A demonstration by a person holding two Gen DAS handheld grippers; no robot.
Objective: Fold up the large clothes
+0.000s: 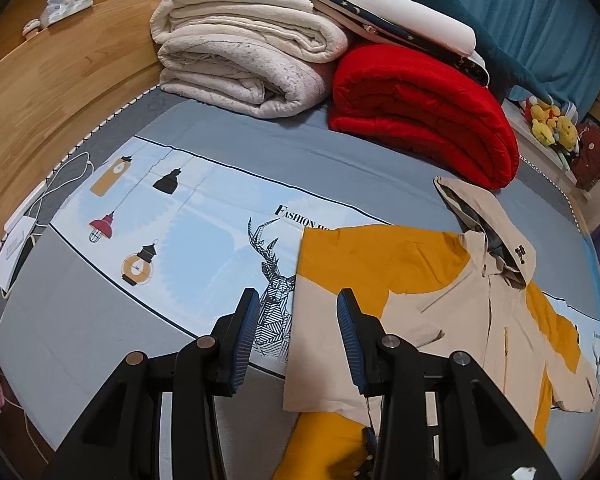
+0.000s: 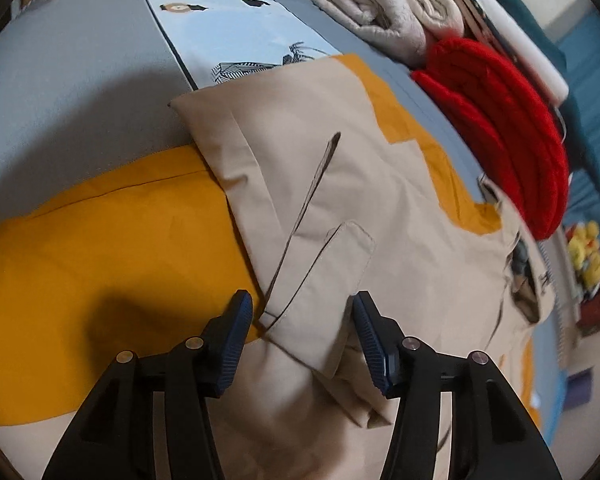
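Observation:
A beige and mustard-yellow hooded jacket (image 1: pixel 420 280) lies flat on the bed, its hood (image 1: pixel 496 232) pointing toward the red blanket. My left gripper (image 1: pixel 298 300) hangs open over the jacket's left edge, one finger above the sheet and the other above the beige cloth; nothing is pinched. In the right wrist view the jacket (image 2: pixel 340 184) fills the frame, with a yellow panel (image 2: pixel 100 240) to the left and a beige pocket flap (image 2: pixel 348 256) in the middle. My right gripper (image 2: pixel 303 300) stands open just above that beige front, its pads not touching the cloth.
The bed sheet (image 1: pixel 204 216) is grey and light blue with lamp and deer prints. Folded cream blankets (image 1: pixel 240 60) and a red quilt (image 1: pixel 420 112) are stacked at the far side. A wooden headboard (image 1: pixel 60 80) runs along the left, with a white cable (image 1: pixel 60 176) beside it. Plush toys (image 1: pixel 552 124) sit at the far right.

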